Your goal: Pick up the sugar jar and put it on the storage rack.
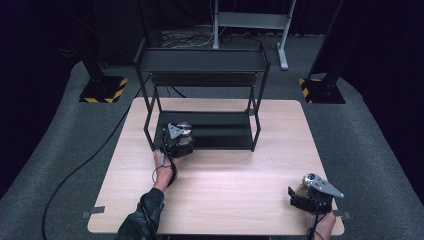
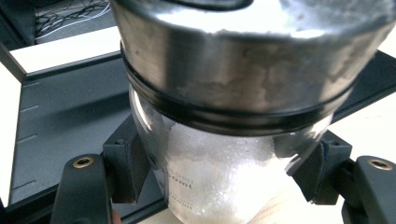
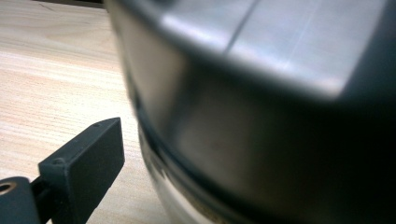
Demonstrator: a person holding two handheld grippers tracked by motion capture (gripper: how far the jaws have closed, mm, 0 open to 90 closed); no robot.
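Glass jar (image 2: 224,172) with a metal lid is sitting clamped between the left gripper (image 2: 224,186) fingers; another lidded jar (image 3: 261,116) is crowding the right gripper (image 1: 311,196) fingers, grip unclear, over the wooden surface (image 1: 225,175).

Counter (image 1: 225,175): pale wood grain, matt. Rack (image 1: 202,95): black, matt, likely painted metal. Left jar (image 2: 219,186): clear glossy glass, lid (image 2: 243,70) dull brushed metal, mottled. Right jar's lid (image 3: 280,93): smooth metal, blurred. Fingers (image 3: 84,163): matt black plastic. Floor (image 1: 380,150): grey carpet.
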